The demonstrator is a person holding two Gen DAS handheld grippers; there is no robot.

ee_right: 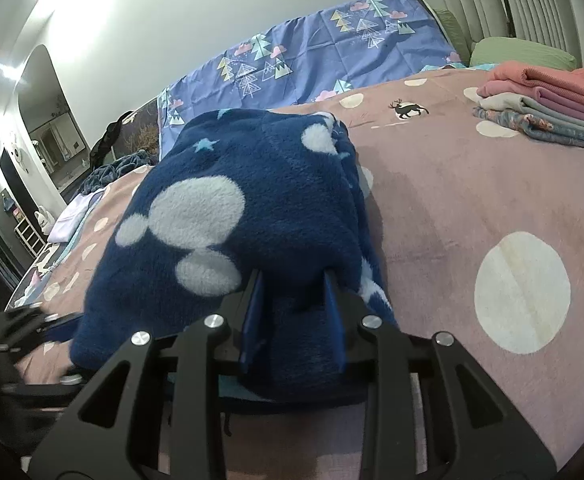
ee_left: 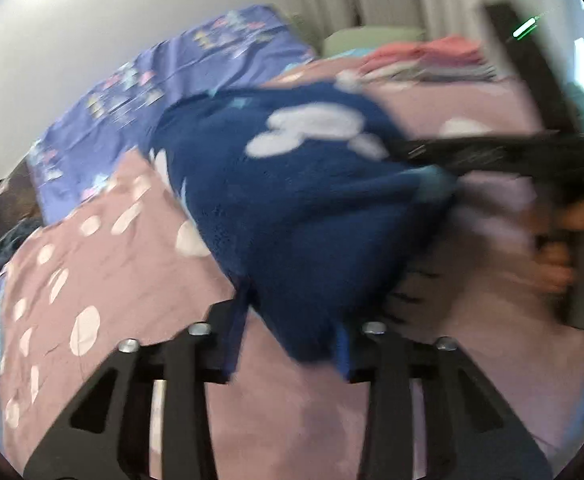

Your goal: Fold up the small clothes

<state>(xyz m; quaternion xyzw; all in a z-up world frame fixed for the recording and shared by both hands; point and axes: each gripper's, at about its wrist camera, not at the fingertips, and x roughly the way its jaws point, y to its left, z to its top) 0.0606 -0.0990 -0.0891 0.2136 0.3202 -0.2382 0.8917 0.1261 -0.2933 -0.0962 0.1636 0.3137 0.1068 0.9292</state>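
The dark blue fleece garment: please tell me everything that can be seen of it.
The dark blue fleece garment looks thick and fluffy, with large pale rounded blotches and small light blue stars. It is bunched and partly doubled over, lifted at the near edge and draping down onto the pink spotted bedspread. The right hand-held gripper is closed on its near edge, fabric filling the space between the fingers. The left hand-held gripper has its blue fingers around another corner; that view is blurred. No sleeves or collar can be made out.

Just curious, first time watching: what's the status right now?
Both hand-held grippers, left and right, clamped on blue fleece garment. Folded stack far off. Nothing blocking.
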